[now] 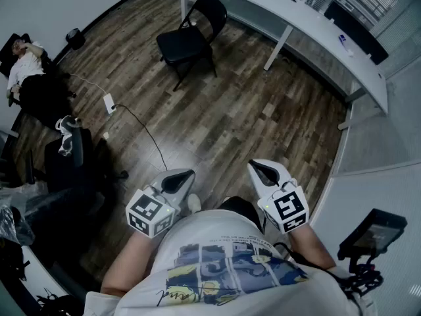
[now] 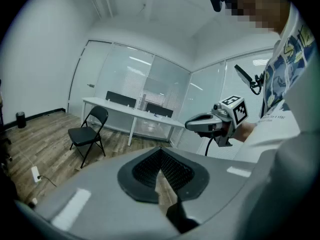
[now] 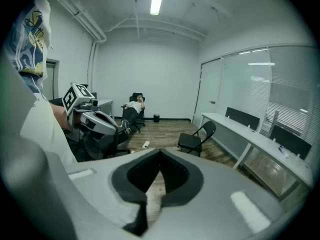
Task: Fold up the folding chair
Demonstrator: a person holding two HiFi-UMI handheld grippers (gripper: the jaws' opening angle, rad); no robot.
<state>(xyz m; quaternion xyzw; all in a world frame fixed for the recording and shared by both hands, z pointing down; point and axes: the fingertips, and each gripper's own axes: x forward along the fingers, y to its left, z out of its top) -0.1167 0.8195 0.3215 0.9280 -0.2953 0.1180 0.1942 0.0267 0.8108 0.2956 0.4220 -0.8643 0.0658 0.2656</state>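
A black folding chair point(image 1: 192, 37) stands unfolded on the wood floor, far ahead of me near the long white desk point(image 1: 283, 8). It also shows small in the left gripper view as the chair point(image 2: 90, 133) and in the right gripper view as the chair point(image 3: 196, 139). My left gripper point(image 1: 185, 175) and right gripper point(image 1: 258, 168) hover side by side close to my body, both shut with nothing between the jaws. Several steps of floor separate them from the chair.
A power strip point(image 1: 109, 102) with a cable point(image 1: 148, 133) lies on the floor to the left of the way ahead. An office chair point(image 1: 69, 151) stands at my left. A person point(image 1: 23, 61) reclines in a seat at the far left. A monitor rig point(image 1: 371, 236) is at my right.
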